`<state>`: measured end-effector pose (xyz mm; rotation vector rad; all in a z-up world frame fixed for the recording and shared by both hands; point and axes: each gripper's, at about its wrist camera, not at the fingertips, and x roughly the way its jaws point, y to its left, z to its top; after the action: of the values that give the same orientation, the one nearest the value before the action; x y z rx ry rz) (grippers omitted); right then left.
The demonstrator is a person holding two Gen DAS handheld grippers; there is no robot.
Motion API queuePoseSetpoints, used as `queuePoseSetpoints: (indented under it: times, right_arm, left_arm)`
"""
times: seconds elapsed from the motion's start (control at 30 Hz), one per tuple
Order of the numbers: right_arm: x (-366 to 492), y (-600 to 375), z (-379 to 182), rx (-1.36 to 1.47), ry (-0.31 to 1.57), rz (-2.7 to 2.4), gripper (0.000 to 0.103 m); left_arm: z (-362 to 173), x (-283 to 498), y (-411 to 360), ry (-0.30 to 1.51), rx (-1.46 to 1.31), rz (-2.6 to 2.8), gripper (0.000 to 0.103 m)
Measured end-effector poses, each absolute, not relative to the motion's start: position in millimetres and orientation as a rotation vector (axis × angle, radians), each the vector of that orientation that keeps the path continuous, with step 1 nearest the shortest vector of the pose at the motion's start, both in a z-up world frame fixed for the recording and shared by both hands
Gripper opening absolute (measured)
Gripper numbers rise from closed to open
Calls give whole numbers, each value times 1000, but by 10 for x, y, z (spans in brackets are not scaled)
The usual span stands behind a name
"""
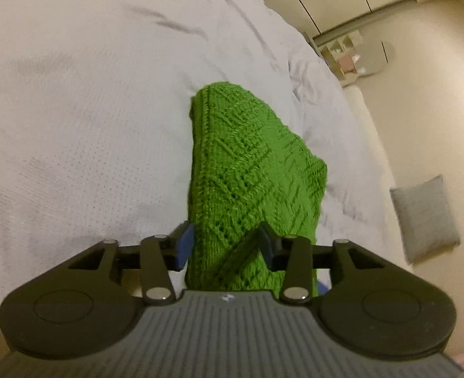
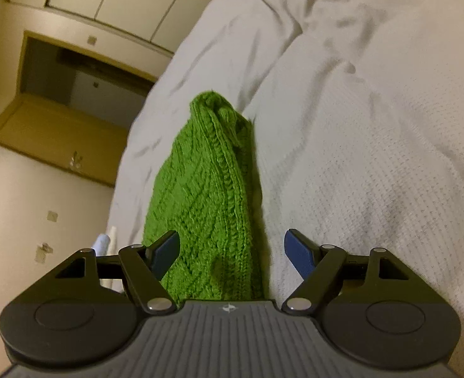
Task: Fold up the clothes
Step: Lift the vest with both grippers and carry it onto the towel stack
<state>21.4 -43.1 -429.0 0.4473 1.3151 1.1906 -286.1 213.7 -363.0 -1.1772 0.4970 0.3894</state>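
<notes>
The bright green cable-knit garment (image 1: 251, 170) lies in a narrow, bunched, layered strip on the white textured bedspread (image 1: 74, 132), running away from both cameras, its far end gathered into a small knot of yarn in the right wrist view (image 2: 219, 116).

The left gripper (image 1: 225, 245) has its near end between the blue-padded fingers (image 1: 184, 245); the jaws sit close against the knit on both sides and seem to pinch it, though the fabric's bulk keeps them somewhat apart. The right gripper (image 2: 232, 252) has its jaws spread wide, the knit lying between them but nearer the left pad, touching neither clearly.

Whether the strip is being gathered for another fold or set down after one cannot be settled here. Either way, good handling means catching all layers at the edge, not just the top one, and keeping both ends level so the loose knit does not sag or twist.
</notes>
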Motion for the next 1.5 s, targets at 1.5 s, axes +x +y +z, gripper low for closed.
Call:
queuePoseSetpoints:
  times: [1.5]
  right_arm:
    - [-1061, 1401, -2047, 521, 1544, 1298, 35]
  left_arm:
    - [-1042, -4009, 3286, 533, -1163, 423, 31]
